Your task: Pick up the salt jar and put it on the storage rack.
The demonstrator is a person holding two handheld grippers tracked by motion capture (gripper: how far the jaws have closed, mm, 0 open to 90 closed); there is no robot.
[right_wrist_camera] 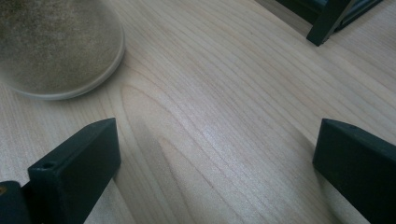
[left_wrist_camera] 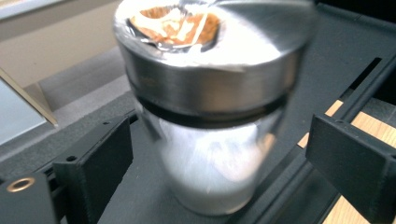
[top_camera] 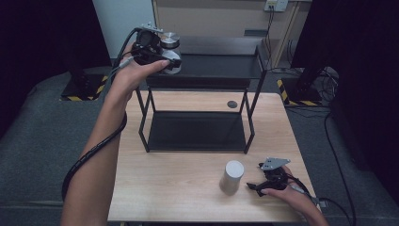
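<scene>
Pale wood table (top_camera: pixel 188 188), then the black shelf rack (top_camera: pixel 207 66): my steel canister (top_camera: pixel 170 52) now stands on its top shelf, so that placement looks done. Left gripper (left_wrist_camera: pixel 219 154) fingers have let go, spread clear either side. Grey cup (top_camera: pixel 232 176) waits beside my right gripper (right_wrist_camera: pixel 215 154), fingers apart, empty.

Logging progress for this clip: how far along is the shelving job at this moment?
Done: the metal-lidded jar stands on the black rack's top shelf. In hand: the left claw is open around it, pads clear of its sides, so it looks released. Left: the grey cylinder stands on the wooden table beside the open, empty right claw; probably next, though the lower shelf is bare.
</scene>
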